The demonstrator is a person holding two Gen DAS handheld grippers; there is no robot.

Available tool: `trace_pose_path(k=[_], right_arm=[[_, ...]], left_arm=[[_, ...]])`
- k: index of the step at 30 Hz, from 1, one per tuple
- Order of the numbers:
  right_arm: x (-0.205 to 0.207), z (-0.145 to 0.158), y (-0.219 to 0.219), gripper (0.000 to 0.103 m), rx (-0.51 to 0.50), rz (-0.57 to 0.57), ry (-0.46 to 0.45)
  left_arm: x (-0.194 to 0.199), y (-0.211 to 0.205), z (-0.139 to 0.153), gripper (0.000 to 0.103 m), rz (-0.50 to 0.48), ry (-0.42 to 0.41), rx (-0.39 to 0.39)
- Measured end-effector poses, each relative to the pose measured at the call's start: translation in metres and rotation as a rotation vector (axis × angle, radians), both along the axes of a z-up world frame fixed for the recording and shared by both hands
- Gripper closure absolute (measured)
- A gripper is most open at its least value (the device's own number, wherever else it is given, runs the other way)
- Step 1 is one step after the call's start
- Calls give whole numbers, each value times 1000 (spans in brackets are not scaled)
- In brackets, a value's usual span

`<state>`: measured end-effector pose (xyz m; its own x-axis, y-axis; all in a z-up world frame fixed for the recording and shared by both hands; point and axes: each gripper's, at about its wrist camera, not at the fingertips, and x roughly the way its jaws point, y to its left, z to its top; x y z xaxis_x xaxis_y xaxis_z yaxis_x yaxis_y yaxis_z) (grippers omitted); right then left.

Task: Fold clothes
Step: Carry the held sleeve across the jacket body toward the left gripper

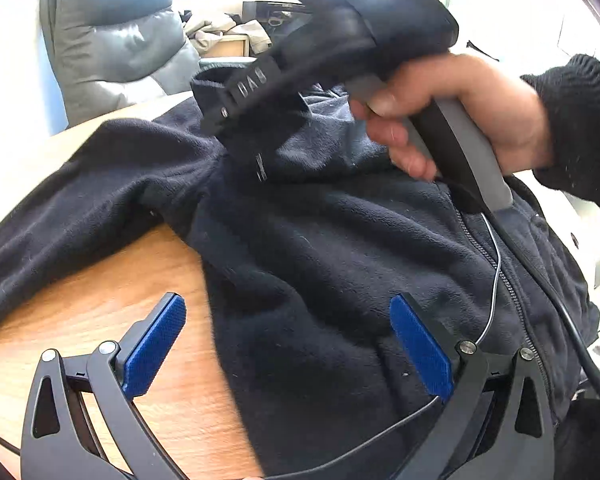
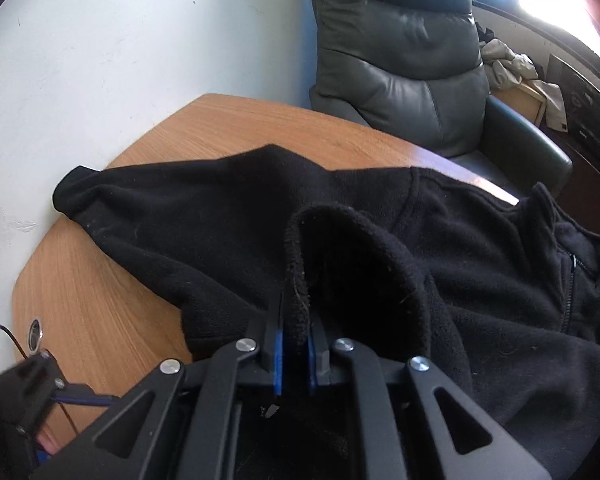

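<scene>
Tongs: two, one per hand.
Left tongs (image 1: 288, 344): spread wide, gripping nothing; two blue pads (image 1: 154, 346), one over bare table, the other over fleece.
Right tongs (image 2: 296, 344): closed narrow on a fold of black fleece pinched between two blue pads (image 2: 278, 364); fabric stands up from the grip in a loose arch.
Right tongs, from left camera (image 1: 236, 116): blurred, tip dipping down at the collar area, gripped by one bare hand (image 1: 456, 112) in a dark knit cuff.
Jacket (image 2: 460, 248): one, black fleece, zip front, spread on the table; covers most of the near and right part of the top.
Sleeve (image 2: 160, 204): one seen clearly, stretched left, cuff at the table's edge by the wall.
Collar (image 2: 572, 236): upright, at the right, zip (image 1: 512, 284) running down from it.
Table (image 2: 100, 280): one, wood grain, rounded corners, one round grommet (image 2: 34, 332) near its left edge.
Cables (image 1: 496, 264): one thin pale, one thicker black, both trailing over the fleece.
Chair (image 2: 412, 68): one, grey leather, beyond the table.
Wall (image 2: 120, 52): white, left of the table.
Pale cloth heap (image 2: 512, 64): one, behind the chair.
</scene>
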<state>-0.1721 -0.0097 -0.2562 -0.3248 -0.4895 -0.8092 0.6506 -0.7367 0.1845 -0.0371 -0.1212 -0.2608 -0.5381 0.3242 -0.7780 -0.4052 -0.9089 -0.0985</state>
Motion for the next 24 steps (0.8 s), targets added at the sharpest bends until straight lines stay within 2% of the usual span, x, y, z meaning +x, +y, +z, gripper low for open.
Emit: trace_pose_path(k=[1,2,3,4,5,6,8,10,11,16,18,19,20,21,22,23,24], right_arm=[[6,12,11,82,-21,-9,16],[13,25,23,68,-43,-19,34],[19,37,35,49,-66,-29,53],[26,50,47,40,-88,-39,71],[33,63,60,27,-111,-50,89],[39,76,72,20,-133,-60,108],[54,104,105,15,-157,-100,155],[64,117,145,13,-115,-177,194],[66,107,161,12,-45,-189,205],[71,47,238,12,338,-228,251],[73,23,269,15,491,-243,267],[74,11,284,20,568,-250,276],[70,-1,291,35,595,-254,269],[64,-13,297,57,615,-258,260],[58,-20,302,71,613,-283,251],[53,-22,307,79,600,-329,255],[51,-20,312,80,569,-374,264]], left_arm=[[-4,1,6,0,-7,17,5],[-7,3,11,0,-14,34,10],[-12,4,19,0,-20,54,21],[-17,5,27,0,-26,75,35],[-23,7,35,0,-32,96,51],[-31,8,43,0,-36,115,72],[-41,9,51,0,-36,134,101],[-49,11,54,0,-39,148,110],[-54,14,54,0,-43,153,106],[-77,43,47,0,-99,157,95],[-81,59,35,0,-125,142,98],[-81,67,29,0,-135,131,90],[-80,74,22,0,-145,120,78],[-80,82,15,0,-155,109,67],[-78,89,8,0,-168,99,54],[-76,95,0,0,-176,88,40],[-74,100,-7,0,-183,76,26]])
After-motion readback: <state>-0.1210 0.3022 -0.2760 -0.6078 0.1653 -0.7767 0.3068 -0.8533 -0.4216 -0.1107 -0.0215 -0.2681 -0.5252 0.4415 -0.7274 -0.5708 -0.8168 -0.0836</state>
